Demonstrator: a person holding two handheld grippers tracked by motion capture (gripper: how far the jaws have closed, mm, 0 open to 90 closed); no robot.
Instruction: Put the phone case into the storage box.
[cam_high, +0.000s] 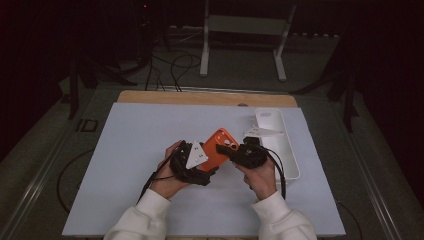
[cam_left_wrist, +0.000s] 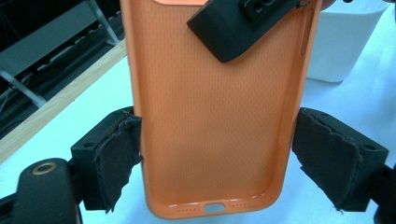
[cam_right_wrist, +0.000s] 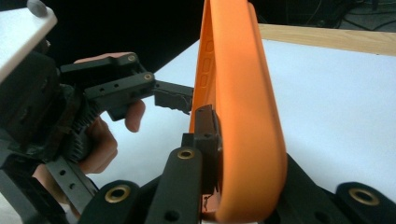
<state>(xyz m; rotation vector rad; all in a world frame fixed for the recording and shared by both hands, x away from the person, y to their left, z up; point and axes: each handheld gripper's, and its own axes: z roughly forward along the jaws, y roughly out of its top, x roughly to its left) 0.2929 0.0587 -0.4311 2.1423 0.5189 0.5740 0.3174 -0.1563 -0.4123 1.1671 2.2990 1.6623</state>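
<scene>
The white tabletop (cam_high: 125, 165) sits in a dark room. Above its middle, the left gripper (cam_high: 202, 162) squeezes the orange phone case (cam_high: 218, 147) by its long sides. The right gripper (cam_high: 235, 150) pinches its top edge tight.

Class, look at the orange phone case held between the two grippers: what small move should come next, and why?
Probably the left gripper should ease open and let go. Its fingers clamp the phone case across its width, while the right gripper has shut on the case's edge, so the case looks handed over. The white bin sits beside the right hand, a likely place for it.
</scene>
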